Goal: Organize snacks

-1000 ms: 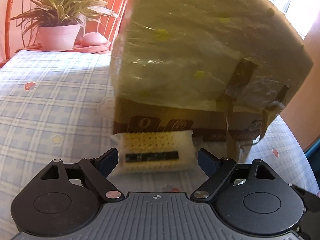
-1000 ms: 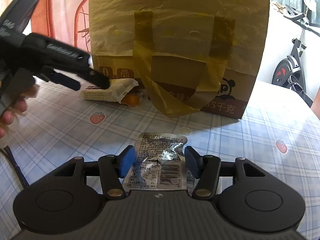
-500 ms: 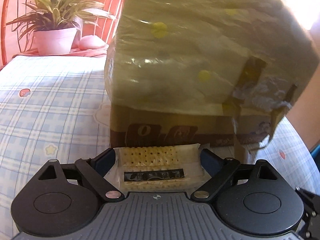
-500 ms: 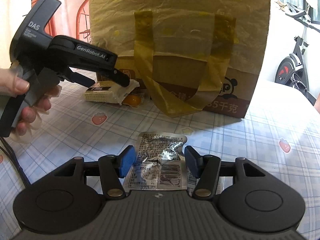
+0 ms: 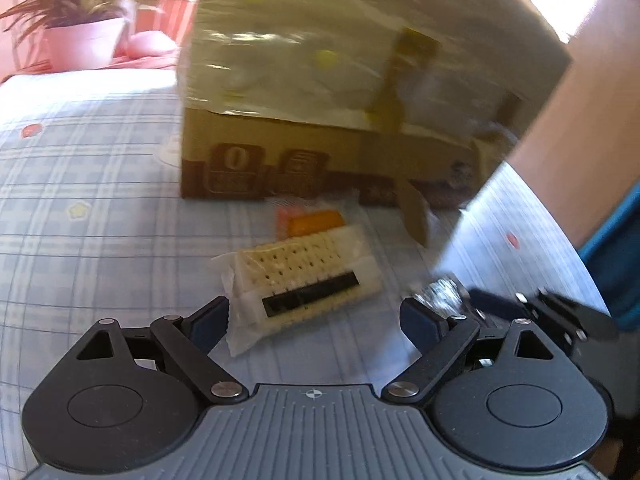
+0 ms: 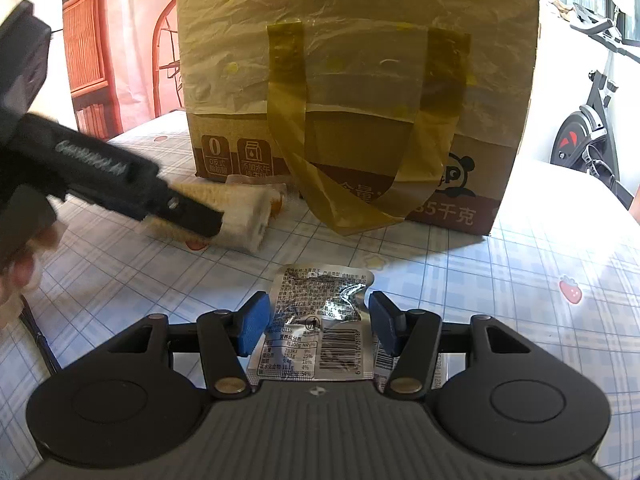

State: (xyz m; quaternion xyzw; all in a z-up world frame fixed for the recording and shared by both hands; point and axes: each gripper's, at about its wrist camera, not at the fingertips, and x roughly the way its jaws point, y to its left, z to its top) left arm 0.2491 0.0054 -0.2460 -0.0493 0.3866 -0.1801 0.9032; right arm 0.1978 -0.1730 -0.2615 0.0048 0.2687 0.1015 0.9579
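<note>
Box [image 6: 360, 92] contents unseen, left gripper [image 5: 316, 320] jaws apart by wafer pack [image 5: 304, 280], right gripper [image 6: 318, 326] straddling foil packet [image 6: 320, 320].

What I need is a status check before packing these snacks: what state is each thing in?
left gripper: open, astride the cracker pack.
right gripper: half open around the silver pouch; grip unclear.
cracker pack: wrapped, lying flat.
silver pouch: crumpled, print side up.
orange snack: lying beside the box.
box: upright, draped with a yellow bag.
</note>
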